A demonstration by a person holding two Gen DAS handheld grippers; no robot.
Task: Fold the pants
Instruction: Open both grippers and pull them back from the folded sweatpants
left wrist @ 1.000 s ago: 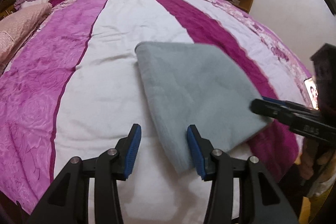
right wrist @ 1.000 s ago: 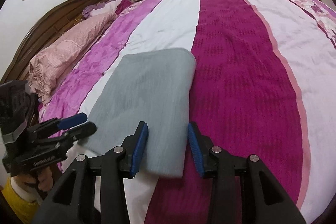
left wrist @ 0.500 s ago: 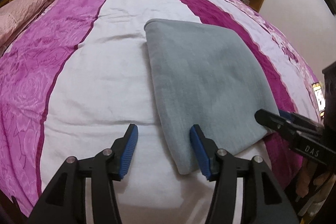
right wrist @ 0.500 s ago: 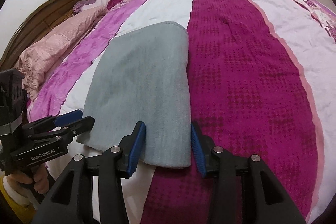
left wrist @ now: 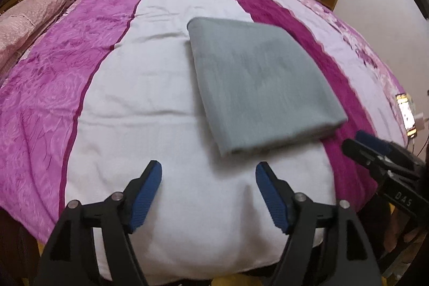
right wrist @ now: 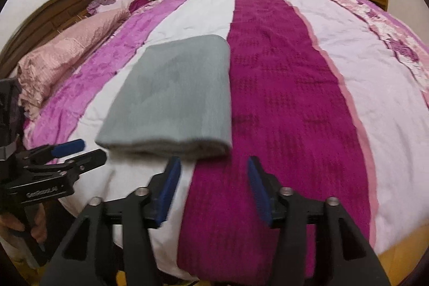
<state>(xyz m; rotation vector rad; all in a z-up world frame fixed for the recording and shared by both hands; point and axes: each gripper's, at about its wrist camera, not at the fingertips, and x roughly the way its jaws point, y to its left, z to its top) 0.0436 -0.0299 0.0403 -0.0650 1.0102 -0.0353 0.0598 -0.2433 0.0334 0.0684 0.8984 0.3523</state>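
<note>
The grey pants [left wrist: 262, 82] lie folded into a flat, squarish packet on the bed [left wrist: 166, 146], mostly on the white stripe with one long side along the dark magenta stripe. The near edge shows stacked layers (best seen from the right wrist), and nothing hangs loose. Just short of that edge the left gripper [left wrist: 208, 188] has its jaws spread, having just been opening, with only bedcover between them. The right gripper [right wrist: 213, 185] is likewise spread and just opened, empty, near the packet's near right corner. Both stand apart from the cloth. I judge the folding done and this the release; what remains is likely drawing both tools clear without dragging the top layer, or a light tidy of the near edge
</note>
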